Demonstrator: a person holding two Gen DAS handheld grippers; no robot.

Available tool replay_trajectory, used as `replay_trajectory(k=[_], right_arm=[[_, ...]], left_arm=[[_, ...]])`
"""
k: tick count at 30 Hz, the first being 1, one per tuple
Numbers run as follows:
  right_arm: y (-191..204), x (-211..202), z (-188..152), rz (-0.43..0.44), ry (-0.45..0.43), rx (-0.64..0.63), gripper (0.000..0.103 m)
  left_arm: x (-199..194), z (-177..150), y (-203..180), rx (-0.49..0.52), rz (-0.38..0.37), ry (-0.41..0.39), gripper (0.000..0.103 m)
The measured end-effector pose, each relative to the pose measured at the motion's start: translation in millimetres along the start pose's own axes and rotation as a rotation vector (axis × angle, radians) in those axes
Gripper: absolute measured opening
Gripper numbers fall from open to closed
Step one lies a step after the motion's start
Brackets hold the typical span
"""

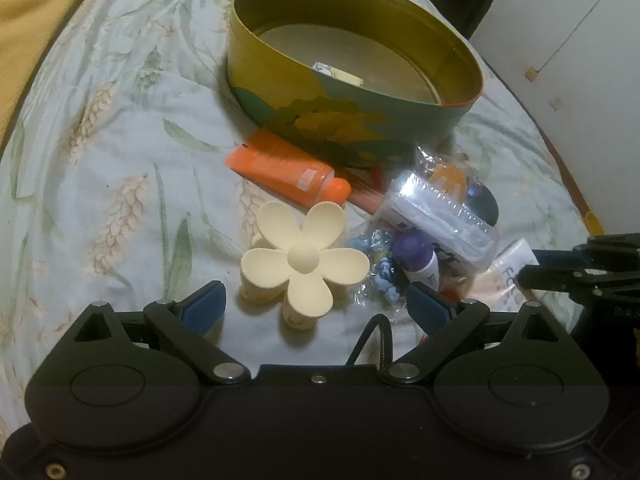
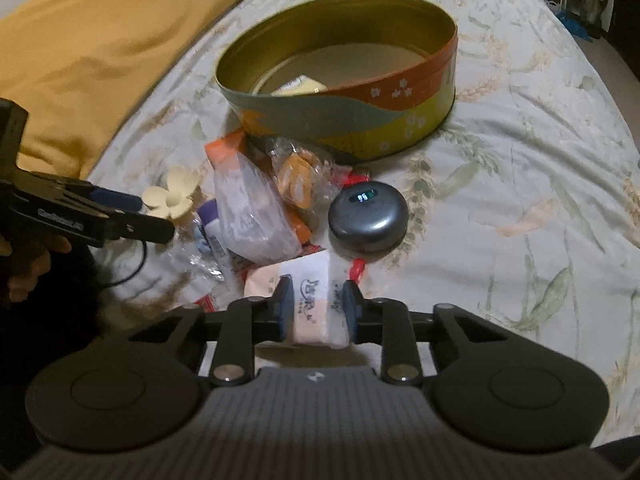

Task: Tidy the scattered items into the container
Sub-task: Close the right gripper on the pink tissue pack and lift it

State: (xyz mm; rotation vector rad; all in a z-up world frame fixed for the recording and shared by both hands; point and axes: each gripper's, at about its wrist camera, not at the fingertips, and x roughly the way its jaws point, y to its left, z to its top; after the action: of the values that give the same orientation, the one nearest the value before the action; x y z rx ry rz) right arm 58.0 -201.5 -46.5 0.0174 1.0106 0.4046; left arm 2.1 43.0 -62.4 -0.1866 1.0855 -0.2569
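An oval tin (image 1: 352, 120) stands on the bed, open, with a small flat packet (image 2: 300, 84) lying in it. In front of it are an orange tube (image 1: 280, 168), a clear pack of white pieces (image 1: 440, 216), a purple-capped bottle (image 1: 416, 256), a grey round case (image 2: 368, 216) and wrapped sweets. A cream flower hair clip (image 1: 304, 258) sits between the jaws of my left gripper (image 1: 316, 300), which is open and does not touch it. My right gripper (image 2: 317, 286) is shut on a pink-and-white tissue packet (image 2: 312, 300) at the near edge of the pile.
The floral bedspread (image 2: 520, 200) stretches bare to the right of the tin. A yellow pillow (image 2: 100, 40) lies along the far left. A white cabinet (image 1: 560, 60) stands past the bed's right edge. A black cable (image 1: 368, 336) runs under the left gripper.
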Motion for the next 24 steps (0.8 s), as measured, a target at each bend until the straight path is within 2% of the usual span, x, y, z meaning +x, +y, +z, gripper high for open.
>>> replay_trajectory(k=[8,24], right_arm=[[3,-15,1,-0.017,-0.033,-0.016,0.022],[2,-48,28,-0.050,-0.096,-0.037,0.022]], left_arm=[[1,0,0,-0.001,0.002,0.005,0.097],[5,6,-1,0.017,-0.029,-0.007,0.093]])
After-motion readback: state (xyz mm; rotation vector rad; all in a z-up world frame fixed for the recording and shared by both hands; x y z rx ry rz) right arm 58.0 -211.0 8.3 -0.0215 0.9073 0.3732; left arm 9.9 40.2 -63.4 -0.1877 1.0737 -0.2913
